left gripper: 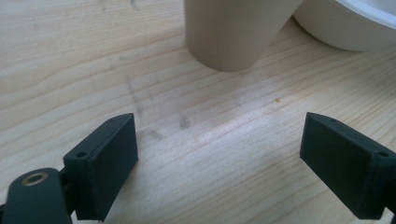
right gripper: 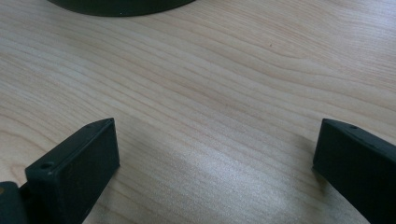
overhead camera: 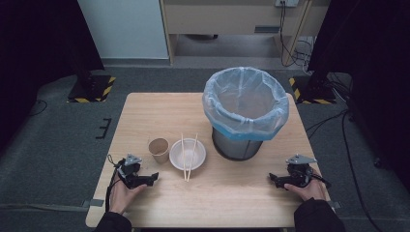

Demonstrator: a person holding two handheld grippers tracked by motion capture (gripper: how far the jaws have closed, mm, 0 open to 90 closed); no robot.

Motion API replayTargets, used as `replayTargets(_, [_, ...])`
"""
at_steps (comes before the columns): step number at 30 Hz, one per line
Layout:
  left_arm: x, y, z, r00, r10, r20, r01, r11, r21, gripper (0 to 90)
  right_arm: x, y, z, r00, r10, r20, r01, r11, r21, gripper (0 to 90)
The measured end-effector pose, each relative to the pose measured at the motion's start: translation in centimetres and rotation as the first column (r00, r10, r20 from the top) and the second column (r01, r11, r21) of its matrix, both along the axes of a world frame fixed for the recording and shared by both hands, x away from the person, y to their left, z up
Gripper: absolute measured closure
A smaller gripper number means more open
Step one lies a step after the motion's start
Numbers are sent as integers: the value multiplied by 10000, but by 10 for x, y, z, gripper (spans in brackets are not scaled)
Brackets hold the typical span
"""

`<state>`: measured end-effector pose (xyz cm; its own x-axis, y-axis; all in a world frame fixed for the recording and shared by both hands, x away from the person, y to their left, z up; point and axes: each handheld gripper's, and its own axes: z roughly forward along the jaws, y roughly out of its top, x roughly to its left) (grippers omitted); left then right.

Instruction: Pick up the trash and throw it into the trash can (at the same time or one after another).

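Note:
A brown paper cup (overhead camera: 158,149) stands upright left of a white bowl (overhead camera: 187,153), and a pair of pale chopsticks (overhead camera: 188,155) lies across the bowl. My left gripper (overhead camera: 152,178) rests on the table near its front left, open, a short way in front of the cup. In the left gripper view its jaws stand wide apart over bare wood, with the cup's base (left gripper: 231,35) and the bowl's edge (left gripper: 345,25) just ahead. My right gripper (overhead camera: 272,179) rests at the front right, open with nothing between its jaws, its gap (right gripper: 215,154) over bare wood.
A dark bin lined with a pale blue bag (overhead camera: 244,112) stands at the back right of the wooden table (overhead camera: 159,108); its base (right gripper: 121,5) shows ahead in the right gripper view. Grey floor surrounds the table.

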<state>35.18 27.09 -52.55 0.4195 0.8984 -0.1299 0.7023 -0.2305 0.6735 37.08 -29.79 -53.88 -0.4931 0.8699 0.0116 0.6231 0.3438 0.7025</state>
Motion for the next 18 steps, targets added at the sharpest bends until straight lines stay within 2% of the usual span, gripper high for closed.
replayTargets(4, [-3, 3, 8, 9995, 272, 146, -273, 9996, 34, 117, 0, 0, 0, 10000, 2, 50, -2, 10000, -10, 6])
replayTargets(11, [-9, 5, 26, 9962, 412, 765, -400, 9991, -170, 108, -1, 0, 0, 10000, 6, 41, -6, 10000, -15, 6])
replayTargets(14, [-11, 7, 34, 9947, 631, 814, -611, 9978, -269, 103, -2, 0, 0, 10000, 1, 30, -1, 10000, -19, 6])
replayTargets(18, [-14, 10, 48, 9861, 977, 1342, -930, 9948, -408, 102, -2, 0, 0, 10000, -22, 25, 22, 10000, -6, 6])
